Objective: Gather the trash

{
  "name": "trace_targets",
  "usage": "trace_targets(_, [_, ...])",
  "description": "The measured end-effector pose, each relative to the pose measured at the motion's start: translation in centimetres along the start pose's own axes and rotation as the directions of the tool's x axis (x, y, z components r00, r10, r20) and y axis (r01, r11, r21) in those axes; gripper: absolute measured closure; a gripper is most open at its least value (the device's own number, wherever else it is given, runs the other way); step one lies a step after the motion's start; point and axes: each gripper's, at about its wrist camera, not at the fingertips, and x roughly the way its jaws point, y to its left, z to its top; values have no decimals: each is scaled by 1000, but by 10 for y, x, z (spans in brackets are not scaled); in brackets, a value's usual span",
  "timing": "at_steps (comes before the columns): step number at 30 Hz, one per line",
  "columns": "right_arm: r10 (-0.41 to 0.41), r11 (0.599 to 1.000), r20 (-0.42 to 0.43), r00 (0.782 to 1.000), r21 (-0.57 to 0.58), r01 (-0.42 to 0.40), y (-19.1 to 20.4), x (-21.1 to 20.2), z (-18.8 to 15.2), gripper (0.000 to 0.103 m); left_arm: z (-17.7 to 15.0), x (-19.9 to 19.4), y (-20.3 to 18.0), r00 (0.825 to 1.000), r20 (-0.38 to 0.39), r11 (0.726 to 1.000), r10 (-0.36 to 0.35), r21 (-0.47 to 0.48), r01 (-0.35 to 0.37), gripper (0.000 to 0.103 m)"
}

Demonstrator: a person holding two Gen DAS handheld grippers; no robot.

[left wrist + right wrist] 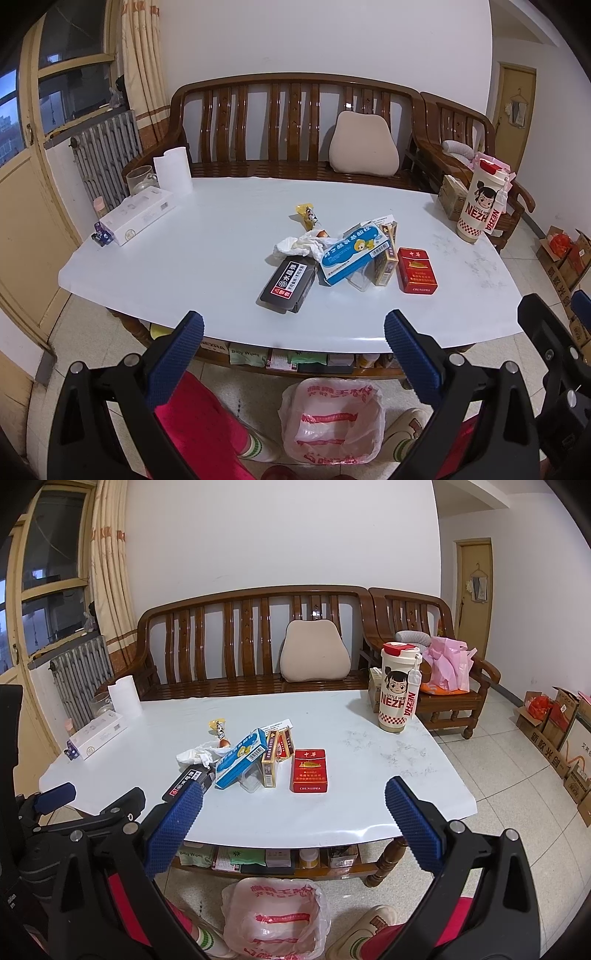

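A pile of trash lies mid-table: a black box, a blue medicine box, a crumpled white tissue, a yellow box, a red cigarette pack and a yellow wrapper. A bin lined with a white plastic bag stands on the floor under the near table edge. My left gripper and right gripper are both open and empty, held before the table's near edge.
On the white table stand a Nezha cup, a paper roll, a glass jar and a white box. A wooden bench is behind. Cardboard boxes sit on the right floor.
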Motion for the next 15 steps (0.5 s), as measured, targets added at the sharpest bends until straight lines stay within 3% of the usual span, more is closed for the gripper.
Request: trace_targets(15, [-1, 1000, -1, 1000, -2, 1, 0, 1, 0, 6, 5, 6, 8, 999, -20, 1000, -30, 0, 30, 7])
